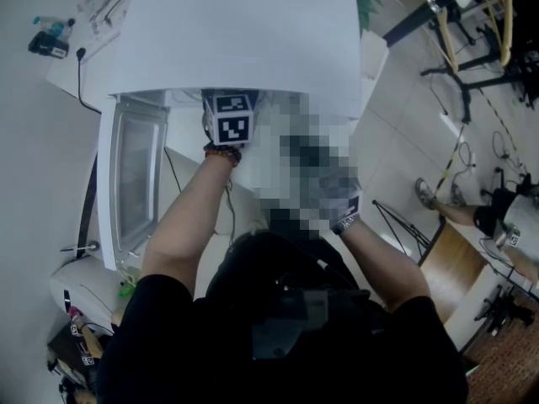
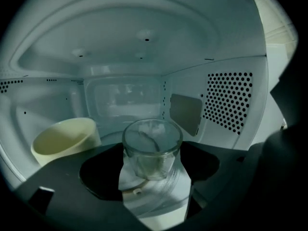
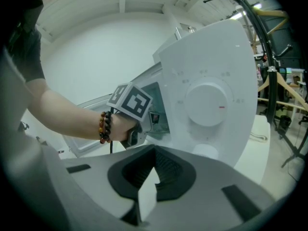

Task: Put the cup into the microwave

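Observation:
A clear glass cup (image 2: 152,150) stands upright on the glass turntable (image 2: 161,198) inside the white microwave (image 1: 236,32). My left gripper (image 2: 153,163) reaches into the cavity, its wide jaws on either side of the cup with narrow gaps, so it is open. From the head view only its marker cube (image 1: 230,118) shows at the microwave mouth. The right gripper (image 3: 144,195) is shut and empty, and hangs in front of the control panel with its round dial (image 3: 208,105). In the head view a mosaic patch covers it.
A cream bowl (image 2: 65,139) sits on the cavity floor, left of the cup. The microwave door (image 1: 135,175) stands swung open to the left. A bottle and cables (image 1: 46,40) lie on the counter at far left. A wooden seat (image 1: 455,268) and stands are on the right.

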Demonstrator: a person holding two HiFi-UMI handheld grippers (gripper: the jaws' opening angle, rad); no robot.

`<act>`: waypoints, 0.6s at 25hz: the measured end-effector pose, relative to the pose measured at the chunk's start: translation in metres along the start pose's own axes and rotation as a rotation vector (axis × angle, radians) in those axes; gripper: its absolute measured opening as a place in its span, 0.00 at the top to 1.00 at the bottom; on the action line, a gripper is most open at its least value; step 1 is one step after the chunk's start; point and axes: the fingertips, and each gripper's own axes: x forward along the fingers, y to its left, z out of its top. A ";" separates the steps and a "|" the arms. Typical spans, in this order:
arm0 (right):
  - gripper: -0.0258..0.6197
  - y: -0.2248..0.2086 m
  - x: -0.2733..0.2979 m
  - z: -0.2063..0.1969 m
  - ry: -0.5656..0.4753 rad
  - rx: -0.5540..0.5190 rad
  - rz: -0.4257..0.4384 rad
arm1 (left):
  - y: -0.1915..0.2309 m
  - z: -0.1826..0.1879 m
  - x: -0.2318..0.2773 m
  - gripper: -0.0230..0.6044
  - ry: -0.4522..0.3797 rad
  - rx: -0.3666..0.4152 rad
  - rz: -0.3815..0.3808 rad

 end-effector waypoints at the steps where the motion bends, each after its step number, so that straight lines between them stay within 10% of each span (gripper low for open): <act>1: 0.96 0.001 -0.001 -0.001 0.004 0.000 0.000 | 0.000 -0.001 -0.001 0.38 0.002 -0.004 -0.001; 15: 0.96 0.024 -0.014 0.003 -0.023 -0.027 0.001 | -0.012 -0.011 -0.039 0.38 -0.011 -0.001 -0.030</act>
